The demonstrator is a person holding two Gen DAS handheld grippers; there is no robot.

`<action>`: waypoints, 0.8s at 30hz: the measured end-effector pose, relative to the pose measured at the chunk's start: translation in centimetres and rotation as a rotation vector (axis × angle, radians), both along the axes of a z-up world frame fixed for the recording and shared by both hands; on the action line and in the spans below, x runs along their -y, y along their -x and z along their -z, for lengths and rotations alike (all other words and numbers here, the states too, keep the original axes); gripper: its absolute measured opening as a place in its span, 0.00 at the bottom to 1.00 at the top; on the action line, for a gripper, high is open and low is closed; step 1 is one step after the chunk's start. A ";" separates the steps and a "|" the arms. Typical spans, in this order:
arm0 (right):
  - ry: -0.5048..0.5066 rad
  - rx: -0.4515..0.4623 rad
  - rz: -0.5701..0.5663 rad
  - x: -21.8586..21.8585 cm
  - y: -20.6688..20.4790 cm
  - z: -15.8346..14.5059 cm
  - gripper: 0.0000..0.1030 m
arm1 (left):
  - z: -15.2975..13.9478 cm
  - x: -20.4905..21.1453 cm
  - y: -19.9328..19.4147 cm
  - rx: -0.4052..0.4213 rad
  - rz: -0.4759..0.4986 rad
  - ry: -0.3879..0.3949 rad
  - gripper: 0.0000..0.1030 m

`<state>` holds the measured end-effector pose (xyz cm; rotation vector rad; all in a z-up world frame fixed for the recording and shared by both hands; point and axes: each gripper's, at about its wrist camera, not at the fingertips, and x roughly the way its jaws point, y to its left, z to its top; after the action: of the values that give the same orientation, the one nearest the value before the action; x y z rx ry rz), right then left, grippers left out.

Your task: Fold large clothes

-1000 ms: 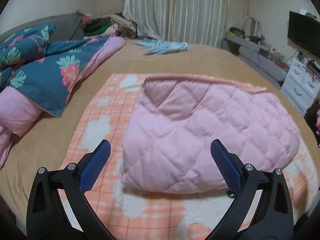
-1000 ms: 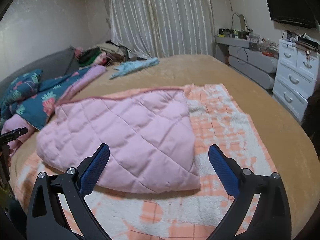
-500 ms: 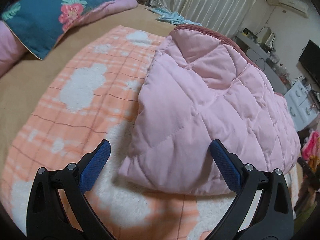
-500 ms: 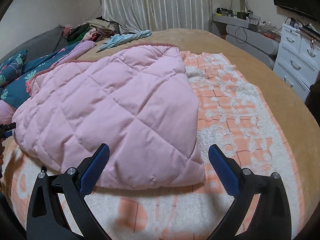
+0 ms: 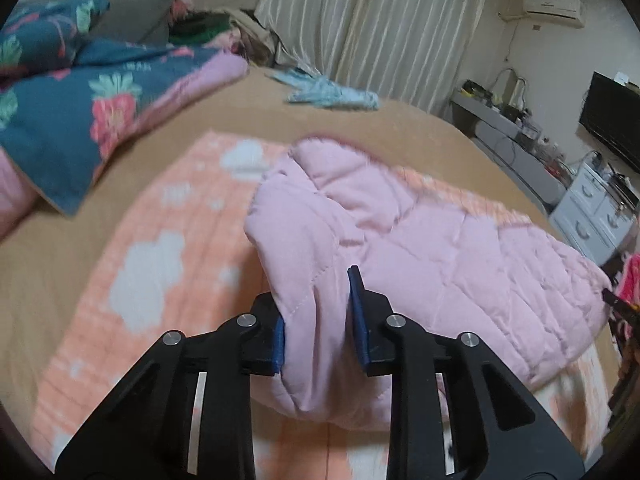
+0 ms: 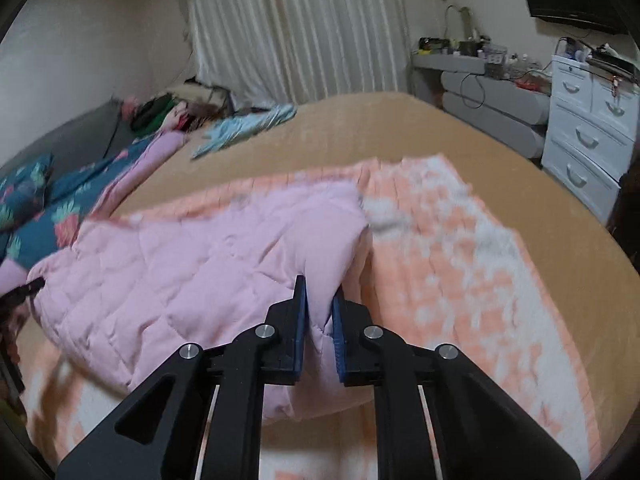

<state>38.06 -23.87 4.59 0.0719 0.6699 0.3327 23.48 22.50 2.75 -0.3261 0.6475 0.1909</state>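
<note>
Left gripper [image 5: 320,312] jaws, just closing, clamp the pink quilted garment's [image 5: 440,248] near corner. Right gripper [image 6: 319,320] likewise pinches its other near corner, above the orange blanket [image 6: 460,260].

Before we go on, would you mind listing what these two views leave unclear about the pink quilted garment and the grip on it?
- Left wrist view: the pink garment's type; its bunched shape shows no sleeves or collar.
- Left wrist view: its near edge, hidden under the left gripper.
- Right wrist view: the right gripper pinches a fold; the layers held are hidden inside.
- Both views: the orange blanket's pattern, blurred by motion.
</note>
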 end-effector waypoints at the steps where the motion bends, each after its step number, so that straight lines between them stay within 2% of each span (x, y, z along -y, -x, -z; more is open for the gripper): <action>1: 0.016 0.003 0.005 -0.3 -0.6 -0.3 0.10 | -0.2 -0.1 -0.5 -0.001 -0.007 -0.004 0.18; 4: 0.066 -0.010 0.025 -1.5 -2.6 0.1 0.10 | 0.3 0.1 -2.9 -0.043 -0.030 -0.047 0.18; 11: 0.108 -0.100 0.074 -2.1 -6.1 3.9 0.10 | 3.9 -0.8 -5.7 -0.149 -0.066 -0.064 0.18; 15: 0.143 -0.135 0.077 -2.7 -7.0 5.8 0.10 | 5.0 -1.0 -6.7 -0.172 -0.071 -0.075 0.18; 24: 0.127 -0.214 0.102 -2.7 -7.6 9.0 0.12 | 7.0 -0.9 -7.6 -0.217 -0.081 -0.084 0.19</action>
<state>45.67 -21.14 -4.43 0.0205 0.8944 0.1850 31.10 23.44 -4.24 -0.2528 0.8385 0.3331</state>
